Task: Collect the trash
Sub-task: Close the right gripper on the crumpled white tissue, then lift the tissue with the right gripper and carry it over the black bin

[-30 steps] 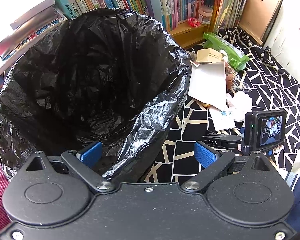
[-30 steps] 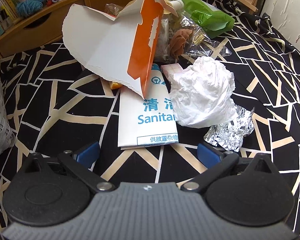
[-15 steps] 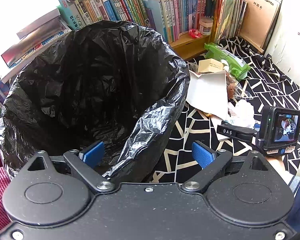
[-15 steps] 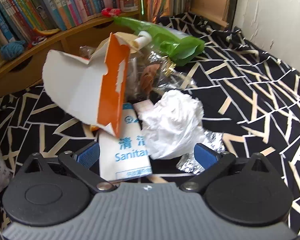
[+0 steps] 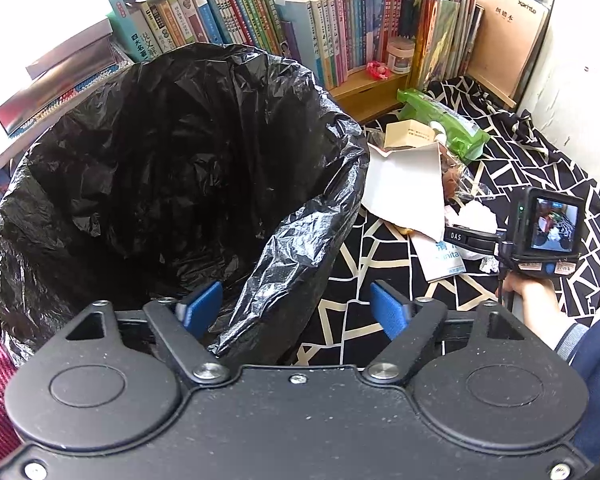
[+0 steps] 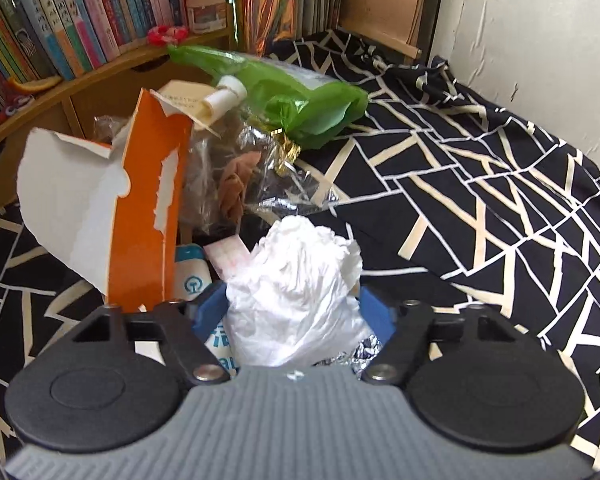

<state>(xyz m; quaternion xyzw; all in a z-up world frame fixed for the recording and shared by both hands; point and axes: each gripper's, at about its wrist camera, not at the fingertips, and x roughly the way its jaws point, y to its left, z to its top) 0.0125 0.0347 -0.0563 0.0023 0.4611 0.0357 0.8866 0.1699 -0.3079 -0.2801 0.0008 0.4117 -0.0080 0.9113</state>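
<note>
From the left wrist view, the left gripper (image 5: 296, 308) has its blue-padded fingers (image 5: 199, 309) partly apart and closing. They straddle the near rim of the black bin liner (image 5: 172, 184): one finger sits inside the bag and the other outside it, over the black-and-cream patterned cloth (image 5: 540, 160). The crumpled plastic edge lies between them, and neither pad presses on it yet. The bag itself stands open and looks dark inside. To its right the trash lies in a heap on the cloth: a torn white cardboard sheet (image 5: 404, 184), a green plastic bag (image 5: 444, 124) and a white-and-blue leaflet (image 5: 440, 260). The right gripper (image 5: 472, 240) reaches into that heap, held by a hand (image 5: 528, 292) at the frame's right edge. A shelf of books (image 5: 260, 28) runs behind.

From the right wrist view, the right gripper (image 6: 294, 312) is closing its fingers (image 6: 374, 312) around a crumpled white tissue (image 6: 300, 280). The wad fills the gap between the blue pads, with the left pad against its side; whether the right pad touches it I cannot tell. Crumpled foil (image 6: 360, 354) shows just under the tissue on the right. Left of the tissue stands the torn orange-and-white carton (image 6: 100, 208), with clear cellophane (image 6: 236, 168) behind it and the green plastic bag (image 6: 296, 100) farther back.
</note>
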